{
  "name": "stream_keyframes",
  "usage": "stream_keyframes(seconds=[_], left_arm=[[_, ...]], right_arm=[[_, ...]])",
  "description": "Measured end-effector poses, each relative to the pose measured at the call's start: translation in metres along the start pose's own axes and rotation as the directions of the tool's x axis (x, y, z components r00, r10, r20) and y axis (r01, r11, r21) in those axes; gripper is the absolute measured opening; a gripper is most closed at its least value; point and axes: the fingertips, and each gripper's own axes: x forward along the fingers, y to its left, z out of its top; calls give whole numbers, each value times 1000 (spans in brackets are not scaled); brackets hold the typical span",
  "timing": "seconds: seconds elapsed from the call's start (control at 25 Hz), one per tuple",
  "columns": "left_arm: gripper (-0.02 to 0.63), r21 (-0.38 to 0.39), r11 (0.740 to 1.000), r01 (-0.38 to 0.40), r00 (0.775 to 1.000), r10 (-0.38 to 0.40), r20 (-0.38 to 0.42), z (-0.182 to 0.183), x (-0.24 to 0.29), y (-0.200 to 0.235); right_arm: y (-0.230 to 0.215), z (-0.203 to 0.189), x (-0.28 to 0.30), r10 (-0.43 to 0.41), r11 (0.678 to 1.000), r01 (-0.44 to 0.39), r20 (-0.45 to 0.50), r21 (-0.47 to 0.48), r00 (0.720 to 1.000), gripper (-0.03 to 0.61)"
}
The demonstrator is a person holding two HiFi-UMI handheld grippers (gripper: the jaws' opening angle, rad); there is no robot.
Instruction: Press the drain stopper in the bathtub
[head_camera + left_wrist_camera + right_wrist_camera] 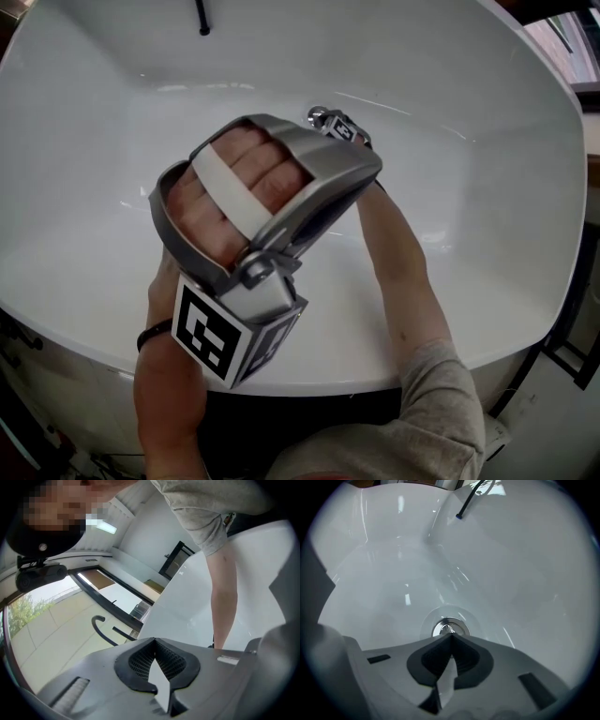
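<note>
A white bathtub (84, 141) fills the head view, seen from steeply above; the person leans over its near rim. The drain stopper (450, 627), a round chrome disc, sits in the tub floor inside a shallow ring; in the head view only a glint of its chrome (317, 114) shows, towards the far side of the tub floor, just past the right gripper's marker cube (344, 128).

The right tongs (451, 635) are shut tight, tips together with nothing between them; they point down at the stopper, and their tips lie at its near edge; whether they touch it I cannot tell. The bare right forearm (403, 272) reaches down into the tub from a grey sleeve (441, 394).

The left tongs (154, 640) are also closed tip to tip and hold nothing; they are raised well above the tub, close to the head camera, and point up and away from the drain. The left hand (234, 187) grips inside the grey housing, fingers under a white strap (230, 197); a marker cube (225, 333) sits at the housing's near end; a dark band (155, 335) circles the left wrist.

A thin black tube (202, 17) hangs over the tub's far wall.
</note>
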Motion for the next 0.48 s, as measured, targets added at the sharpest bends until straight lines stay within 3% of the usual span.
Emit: stream_keyframes(seconds=[0.12,0.2,0.32,0.48], left_arm=[[8,28,1000,14,1000,-14,-1,0,0,-9],[8,36,999,36,999,-35,-36,-13,3,-21],[8,20,1000,7,998,-6,-63,-27,3,-14],[8,-6,1000,-16,998,15,-65,-42,3,-11]], right_arm=[[0,-1,8,51,999,-51,-37,-4,998,3],[-11,-1,-5,115,991,-113,-35,70,993,5],[-55,18,-62,50,985,-66,103,160,993,2],[-90,42,-198,-6,966,-82,340,244,941,2]])
